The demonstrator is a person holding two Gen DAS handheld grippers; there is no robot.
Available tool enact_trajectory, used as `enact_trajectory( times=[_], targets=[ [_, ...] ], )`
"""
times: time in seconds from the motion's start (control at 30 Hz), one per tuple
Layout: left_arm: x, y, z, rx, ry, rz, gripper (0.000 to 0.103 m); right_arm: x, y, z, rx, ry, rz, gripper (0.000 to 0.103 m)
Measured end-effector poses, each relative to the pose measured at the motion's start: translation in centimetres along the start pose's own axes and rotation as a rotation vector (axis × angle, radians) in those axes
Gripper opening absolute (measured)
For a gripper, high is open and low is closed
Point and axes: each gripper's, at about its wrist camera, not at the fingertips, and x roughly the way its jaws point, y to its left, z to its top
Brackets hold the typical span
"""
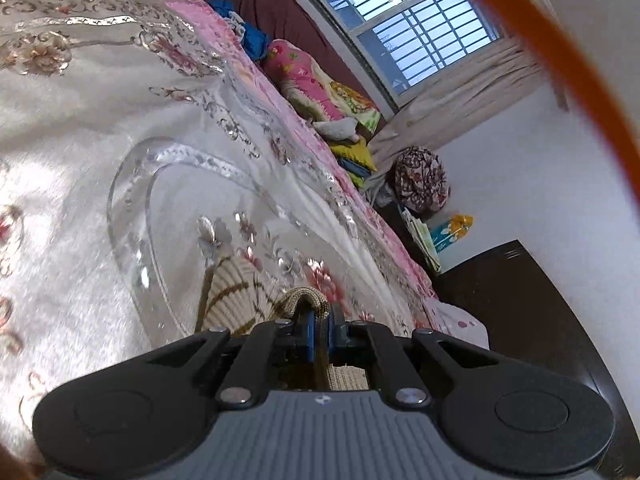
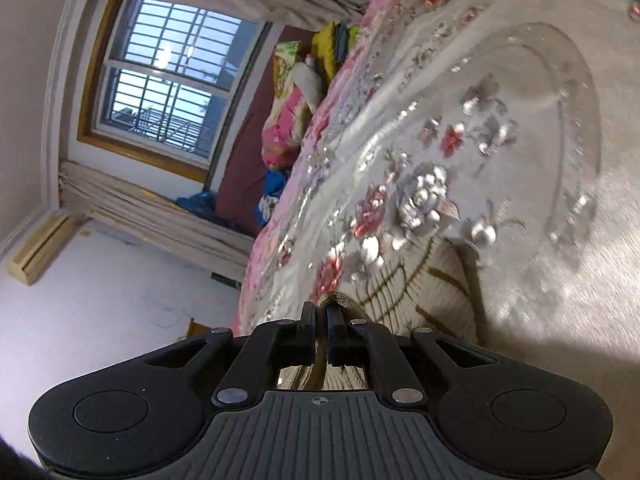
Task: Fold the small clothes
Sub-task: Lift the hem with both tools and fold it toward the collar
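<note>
A small cream knitted garment [image 1: 234, 288] with olive-brown stripes lies on the floral bedspread [image 1: 100, 120]. My left gripper [image 1: 318, 320] is shut on its olive ribbed edge [image 1: 302, 298], the cloth pinched between the blue pads. In the right wrist view the same garment [image 2: 432, 296] spreads to the right of my right gripper [image 2: 320, 316], which is shut on the olive ribbed edge [image 2: 340, 300]. Most of the garment under each gripper is hidden by the gripper bodies.
The bedspread [image 2: 520, 160] has silver and red embroidered flowers and a pink border. Folded colourful blankets [image 1: 316, 84] and a blue cloth [image 1: 252, 36] lie beyond the bed by the barred window [image 1: 408, 20]. A dark wooden cabinet [image 1: 520, 300] stands by the bed's edge. An orange strap [image 1: 560, 60] crosses the upper right.
</note>
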Motion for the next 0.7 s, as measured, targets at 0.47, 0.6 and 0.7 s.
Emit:
enact_trajectory(
  times=[0.47,0.6,0.7],
  targets=[
    [0.9,1.8,0.3,-0.056,-0.006,0.097,0.014,2.3,-0.7,0.7,-0.012,-0.003,-0.116,0.017],
    [0.8,2.0,0.6,-0.100,-0.021,0.081,0.015,2.3,-0.1,0.9,-0.038,-0.006,-0.113,0.037],
    [0.6,2.3,0.6,-0.135,-0.024,0.058,0.023,2.0,0.7,0.9,-0.079,-0.008,-0.109,0.039]
  ],
)
